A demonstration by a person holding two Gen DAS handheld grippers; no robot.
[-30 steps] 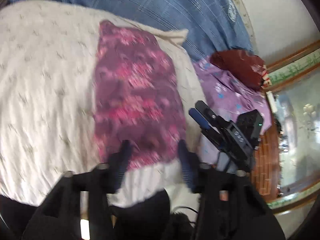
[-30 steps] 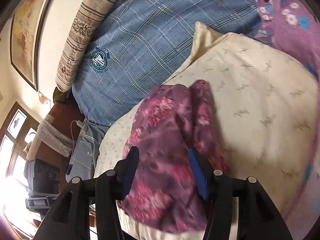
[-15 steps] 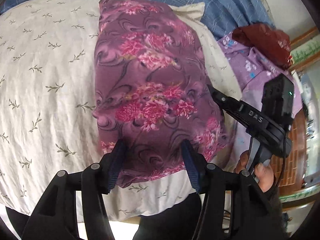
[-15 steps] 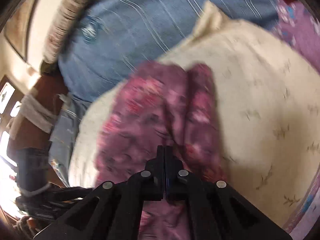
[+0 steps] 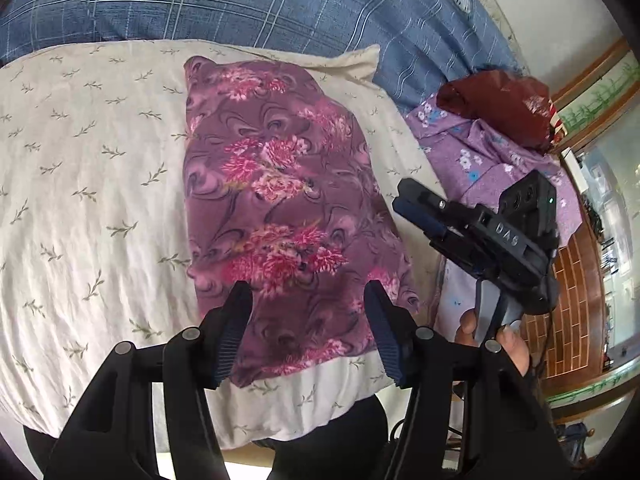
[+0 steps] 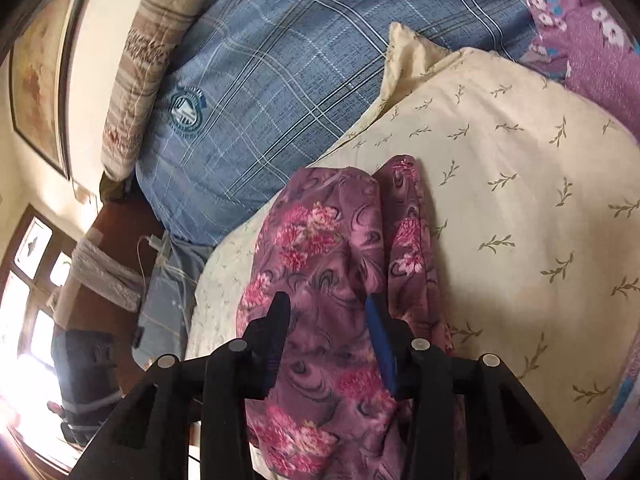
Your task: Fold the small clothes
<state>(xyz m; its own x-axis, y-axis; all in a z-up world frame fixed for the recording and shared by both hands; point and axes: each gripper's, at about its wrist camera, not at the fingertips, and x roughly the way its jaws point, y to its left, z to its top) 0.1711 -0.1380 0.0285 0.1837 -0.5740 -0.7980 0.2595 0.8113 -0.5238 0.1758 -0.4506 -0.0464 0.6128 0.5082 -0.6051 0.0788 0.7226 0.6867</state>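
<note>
The purple floral garment [image 5: 280, 208] lies on my cream leaf-print pillow [image 5: 92, 184], already folded lengthwise into a narrow strip, one long edge doubled over. My left tongs [image 5: 306, 320] hang apart over its near end, gripping nothing. My right tongs [image 6: 328, 332] are opening just above the cloth, holding nothing. Judged remaining: a crosswise fold. More clothes [image 5: 492, 152] wait beside.

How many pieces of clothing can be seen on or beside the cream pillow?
3. A purple flowered garment lies on the pillow; a lilac flowered garment lies to its right; a dark red one lies on the lilac one. More may be hidden.
</note>
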